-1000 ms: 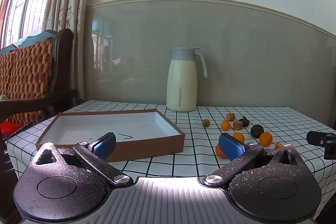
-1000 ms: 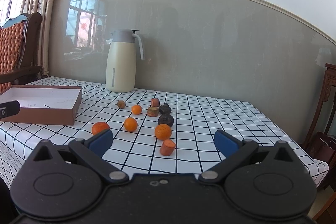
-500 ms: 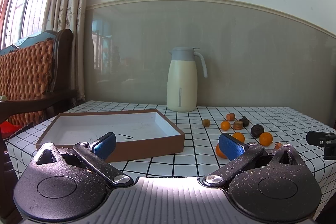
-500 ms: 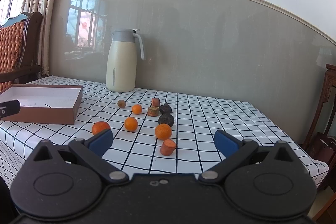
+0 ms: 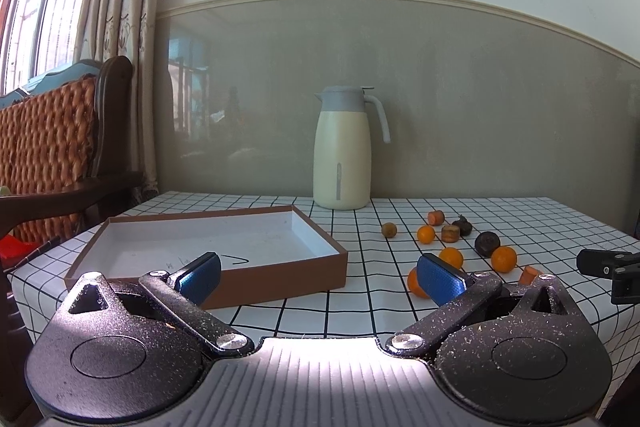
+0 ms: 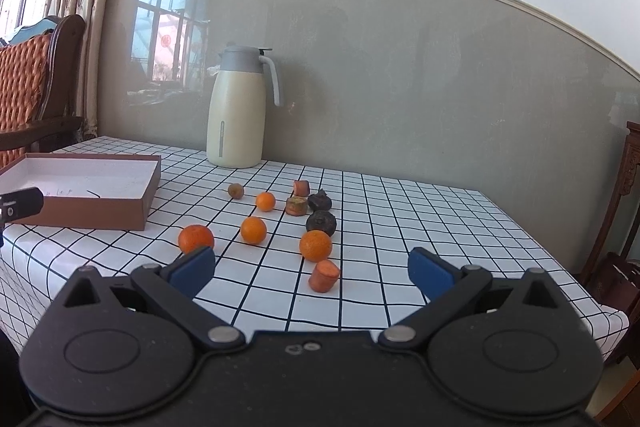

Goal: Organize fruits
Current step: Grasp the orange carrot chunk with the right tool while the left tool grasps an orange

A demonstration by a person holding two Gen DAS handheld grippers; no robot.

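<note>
I hold my left gripper (image 5: 319,274) and my right gripper (image 6: 311,270) low at the near edge of the black-and-white checked tablecloth (image 6: 420,227), both with jaws spread wide and nothing between them. The shallow brown cardboard box with a white inside (image 5: 208,247) is my landmark: it holds no fruit, and the fruit lies scattered to its right. Nearest the box is a round orange tangerine (image 6: 196,238), then three more tangerines (image 6: 253,229), two dark wrinkled fruits (image 6: 321,221), a small brown round fruit (image 6: 236,190) and stubby cut orange pieces (image 6: 324,275), all loose on the cloth.

My worry is rolling. The tangerines are round and the cloth looks slick, so a finger that nudges one before closing could send it off the near edge. The fruits right of the box sit close together, so wide jaws may knock a neighbour.

The cream thermos jug with a grey lid (image 6: 237,107) stands behind the box, clear of my path. The box's raised wall is what I must lift over.
</note>
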